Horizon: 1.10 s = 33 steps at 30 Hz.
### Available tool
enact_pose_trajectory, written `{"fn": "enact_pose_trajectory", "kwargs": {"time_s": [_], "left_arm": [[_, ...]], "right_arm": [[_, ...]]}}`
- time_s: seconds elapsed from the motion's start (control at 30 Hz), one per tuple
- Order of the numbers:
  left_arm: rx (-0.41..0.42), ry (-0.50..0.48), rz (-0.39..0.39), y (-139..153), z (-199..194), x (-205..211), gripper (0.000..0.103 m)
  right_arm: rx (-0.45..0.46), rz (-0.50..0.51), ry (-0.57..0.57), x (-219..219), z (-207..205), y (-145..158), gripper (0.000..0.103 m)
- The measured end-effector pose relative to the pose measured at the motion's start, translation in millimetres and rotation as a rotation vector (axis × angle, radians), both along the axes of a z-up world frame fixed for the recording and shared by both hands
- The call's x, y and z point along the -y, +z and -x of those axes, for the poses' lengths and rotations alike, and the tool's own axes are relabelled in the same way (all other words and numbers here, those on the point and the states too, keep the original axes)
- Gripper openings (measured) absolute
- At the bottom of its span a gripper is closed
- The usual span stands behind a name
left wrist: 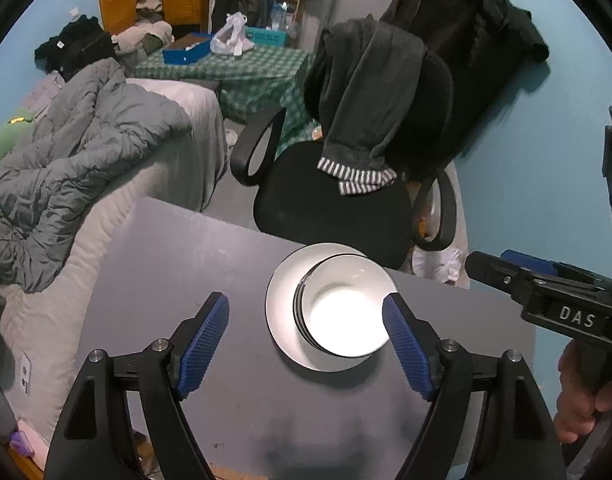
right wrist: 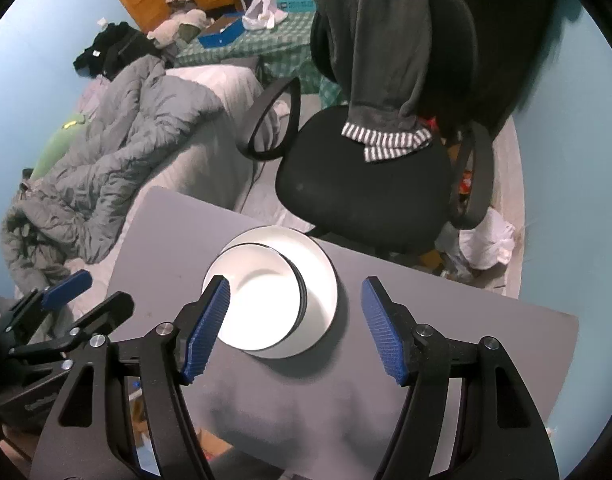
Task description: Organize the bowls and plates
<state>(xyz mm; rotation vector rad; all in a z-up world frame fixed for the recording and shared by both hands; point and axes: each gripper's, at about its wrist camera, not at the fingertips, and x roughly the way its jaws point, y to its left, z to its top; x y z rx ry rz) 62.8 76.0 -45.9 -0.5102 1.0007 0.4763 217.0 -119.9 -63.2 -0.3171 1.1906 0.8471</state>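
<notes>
- Down on the grey desk [left wrist: 166, 280] a white plate [left wrist: 282, 300] carries a stack of white bowls [left wrist: 341, 312], nested one in another; they sit near the desk's far edge.
- Otherwise the desk top shows only faint scuffs and a soft shadow near its close edge.
- Left claw [left wrist: 306, 340] hangs above the desk, released, its blue pads [left wrist: 204, 340] spread wide with nothing between them; the bowls lie below its right pad.
- Right claw [right wrist: 296, 328] is likewise released and holds nothing, its pads apart over the plate's near side.
- From the left wrist view the right claw's body shows at the edge, gripped by a hand [left wrist: 577, 396].
- Beyond the desk stands a black office chair [left wrist: 337, 208] with a dark garment [left wrist: 369, 100] with striped cuffs over its back.
- Left of the desk is a bed [left wrist: 178, 152] with a rumpled grey quilt [left wrist: 66, 152].
- Farther back a green checked cloth [left wrist: 242, 76] bears a blue box [left wrist: 186, 50] and a white bag [left wrist: 230, 36]; the walls are light blue.
</notes>
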Motion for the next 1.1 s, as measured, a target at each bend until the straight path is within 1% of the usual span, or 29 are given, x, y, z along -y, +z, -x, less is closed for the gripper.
{"fn": "enact_pose_trajectory", "kwargs": {"time_s": [0.1,0.13,0.23,0.47,0.53,0.73,1.0,1.1], "left_arm": [[0.023,-0.01,-0.024,18,7,8,0.081],[0.032,-0.015,-0.04,24,9,11,0.083],[0.047,-0.026,-0.08,39,15,19,0.083],[0.08,-0.045,-0.114,63,27,30,0.083],[0.098,-0.05,-0.118,70,30,32,0.083],[0.151,-0.04,-0.097,91,40,37,0.083],[0.178,-0.048,-0.14,108,47,49,0.083],[0.181,-0.056,-0.133,108,48,53,0.083]], "right_arm": [[0.017,-0.007,-0.012,9,5,13,0.068],[0.022,-0.012,-0.016,11,7,17,0.068],[0.038,-0.033,-0.039,20,12,30,0.068],[0.095,-0.067,-0.07,38,25,63,0.068],[0.121,-0.078,-0.075,43,29,74,0.068],[0.175,-0.095,-0.089,53,43,98,0.068],[0.164,-0.125,-0.113,65,52,106,0.068],[0.166,-0.129,-0.135,71,57,107,0.068]]}}
